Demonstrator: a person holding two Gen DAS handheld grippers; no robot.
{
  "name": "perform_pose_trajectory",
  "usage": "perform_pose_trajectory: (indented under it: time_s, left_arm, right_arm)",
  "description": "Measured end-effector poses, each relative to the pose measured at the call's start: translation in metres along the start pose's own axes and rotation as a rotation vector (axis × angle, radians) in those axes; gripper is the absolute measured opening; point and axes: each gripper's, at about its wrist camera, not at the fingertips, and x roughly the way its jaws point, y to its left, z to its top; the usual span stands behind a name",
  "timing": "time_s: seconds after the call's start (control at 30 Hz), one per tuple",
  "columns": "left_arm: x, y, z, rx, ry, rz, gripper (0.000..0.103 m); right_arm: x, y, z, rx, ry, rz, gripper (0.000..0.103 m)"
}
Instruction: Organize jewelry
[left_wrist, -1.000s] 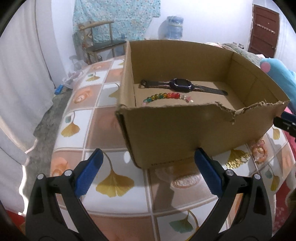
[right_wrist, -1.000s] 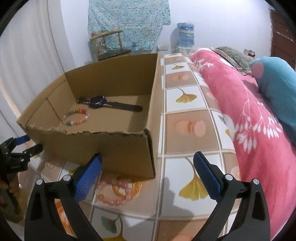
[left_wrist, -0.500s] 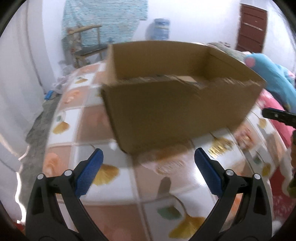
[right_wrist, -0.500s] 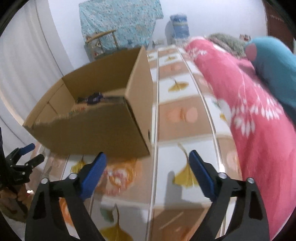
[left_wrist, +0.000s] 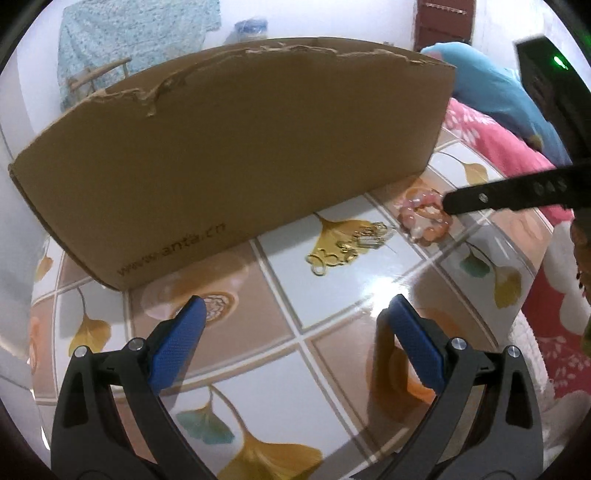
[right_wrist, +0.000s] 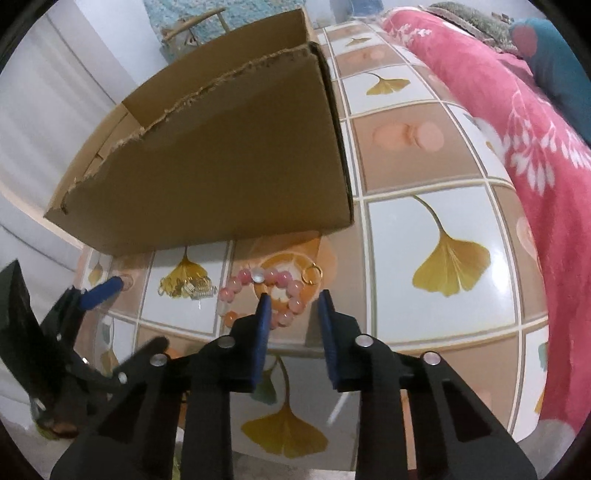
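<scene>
The pink bead bracelet (right_wrist: 266, 295) lies on the desk (right_wrist: 424, 229) just before the cardboard box (right_wrist: 221, 177). The right gripper (right_wrist: 291, 299) is lowered over it, its jaws just narrowed around the beads but not yet pressing, so the pick-up is begun. The left gripper (left_wrist: 291, 317) has wide, empty jaws.

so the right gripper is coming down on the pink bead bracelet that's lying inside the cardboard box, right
Not quite: the pink bead bracelet lies on the tiled tabletop in front of the cardboard box, not inside it. The right wrist view shows this. The right gripper is over it, jaws just closing, a bead strand between them, not yet pinched.
</scene>
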Motion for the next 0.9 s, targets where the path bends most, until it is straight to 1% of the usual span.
perform_pose_trajectory:
  time_s: [0.07,0.13,0.2,0.23,0.27,0.37,0.53,0.63,0.7,0.8,0.9]
  left_arm:
    - [0.000,-0.001,-0.001,-0.012,-0.011,0.001,0.096]
    - [0.000,-0.003,-0.003,-0.012,-0.028,0.005,0.096]
    - [-0.001,-0.003,-0.007,-0.010,-0.044,0.008,0.096]
    - [-0.002,-0.003,-0.008,-0.010,-0.052,0.008,0.096]
    - [-0.002,-0.003,-0.009,-0.004,-0.061,0.004,0.096]
    - [-0.003,-0.001,-0.010,0.007,-0.063,-0.008,0.096]
    - [-0.002,-0.001,-0.009,0.018,-0.063,-0.014,0.096]
    - [-0.004,0.001,-0.009,0.013,-0.056,-0.009,0.096]
    - [-0.004,0.002,-0.008,0.008,-0.046,-0.006,0.096]
    - [-0.005,0.003,-0.006,0.008,-0.040,-0.007,0.096]
    - [-0.006,0.002,-0.006,0.005,-0.039,-0.004,0.096]
  right_arm:
    - [0.003,0.005,0.002,-0.017,0.013,-0.024,0.017]
    - [0.006,0.011,0.003,-0.033,0.035,-0.026,0.014]
    - [0.008,0.020,0.003,-0.072,0.038,-0.067,0.012]
    - [0.008,0.023,0.004,-0.084,0.039,-0.083,0.010]
    - [0.009,0.025,0.004,-0.090,0.038,-0.089,0.010]
    - [0.006,0.033,0.005,-0.104,0.019,-0.094,0.010]
    - [-0.020,0.040,0.007,-0.119,-0.039,-0.099,0.010]
    - [-0.037,0.029,0.002,-0.101,-0.057,-0.133,0.010]
    - [-0.041,0.021,-0.001,-0.083,-0.057,-0.155,0.010]
    - [-0.040,0.002,-0.005,-0.038,-0.051,-0.180,0.010]
    - [-0.035,-0.015,-0.011,-0.020,-0.058,-0.195,0.010]
